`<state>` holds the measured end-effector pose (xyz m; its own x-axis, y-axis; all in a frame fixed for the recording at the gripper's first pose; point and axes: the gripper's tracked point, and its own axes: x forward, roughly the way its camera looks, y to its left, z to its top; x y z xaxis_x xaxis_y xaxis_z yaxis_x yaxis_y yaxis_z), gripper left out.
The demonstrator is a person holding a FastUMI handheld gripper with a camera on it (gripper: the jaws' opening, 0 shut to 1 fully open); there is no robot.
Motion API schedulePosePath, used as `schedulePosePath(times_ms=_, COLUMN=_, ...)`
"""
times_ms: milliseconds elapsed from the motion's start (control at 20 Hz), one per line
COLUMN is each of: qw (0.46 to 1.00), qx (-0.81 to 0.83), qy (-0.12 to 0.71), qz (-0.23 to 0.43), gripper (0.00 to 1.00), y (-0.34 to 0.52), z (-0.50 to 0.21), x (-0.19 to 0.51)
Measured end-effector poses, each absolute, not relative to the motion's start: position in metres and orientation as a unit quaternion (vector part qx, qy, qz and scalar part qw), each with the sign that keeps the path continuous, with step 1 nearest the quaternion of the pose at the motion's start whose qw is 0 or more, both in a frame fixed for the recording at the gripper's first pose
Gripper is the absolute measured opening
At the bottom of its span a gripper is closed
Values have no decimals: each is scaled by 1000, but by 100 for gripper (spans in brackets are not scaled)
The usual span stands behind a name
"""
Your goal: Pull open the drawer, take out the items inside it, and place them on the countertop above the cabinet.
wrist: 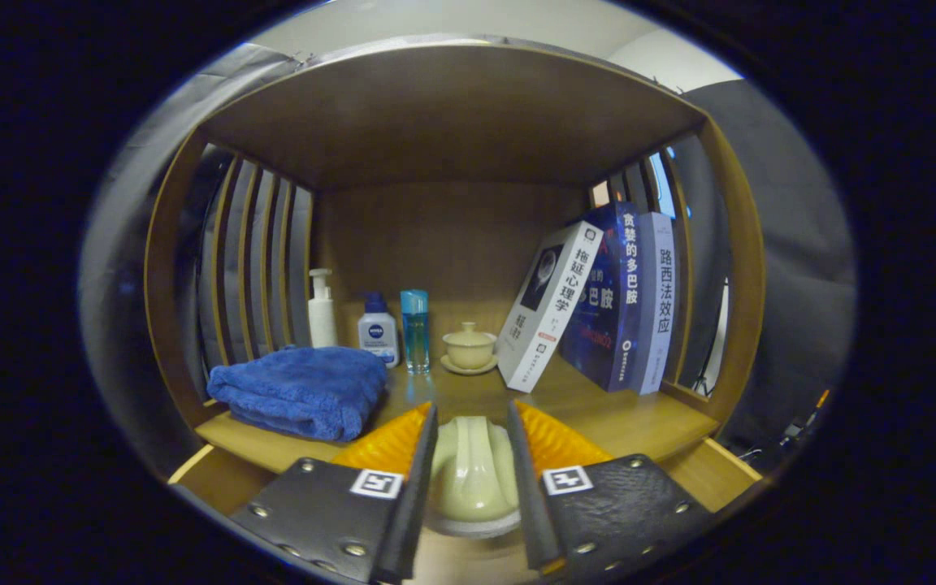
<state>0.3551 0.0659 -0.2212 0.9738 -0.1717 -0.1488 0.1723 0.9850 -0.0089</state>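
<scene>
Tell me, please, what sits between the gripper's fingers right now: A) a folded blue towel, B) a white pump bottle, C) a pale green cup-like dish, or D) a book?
C: the pale green dish sits between the fingers of the gripper, which press on its sides, while the blue towel lies on the shelf beyond.

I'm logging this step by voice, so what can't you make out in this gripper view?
- Pale green ceramic piece between the fingers of the gripper: its sides are hidden by them, so contact is unclear.
- Blue folded towel: hides the shelf behind it.
- Three leaning books: hide the slatted side wall.
</scene>
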Motion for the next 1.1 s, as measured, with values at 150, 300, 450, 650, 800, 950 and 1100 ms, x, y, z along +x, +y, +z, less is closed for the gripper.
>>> schedulePosePath(times_ms=150, qw=994, qx=3, qy=76, qz=-84, gripper=80, y=67, z=-222, x=356)
schedulePosePath(times_ms=300, qw=994, qx=2, qy=70, qz=-80, gripper=87, y=69, z=-218, x=354)
schedulePosePath(times_ms=450, qw=995, qx=2, qy=56, qz=-80, gripper=95, y=69, z=-212, x=352)
schedulePosePath(times_ms=650, qw=998, qx=-4, qy=18, qz=-66, gripper=95, y=74, z=-190, x=340)
schedulePosePath(times_ms=800, qw=998, qx=-4, qy=4, qz=-55, gripper=95, y=79, z=-173, x=322)
schedulePosePath(times_ms=950, qw=999, qx=3, qy=-15, qz=-46, gripper=95, y=82, z=-147, x=295)
schedulePosePath(times_ms=1100, qw=999, qx=6, qy=-6, qz=-34, gripper=95, y=86, z=-147, x=258)
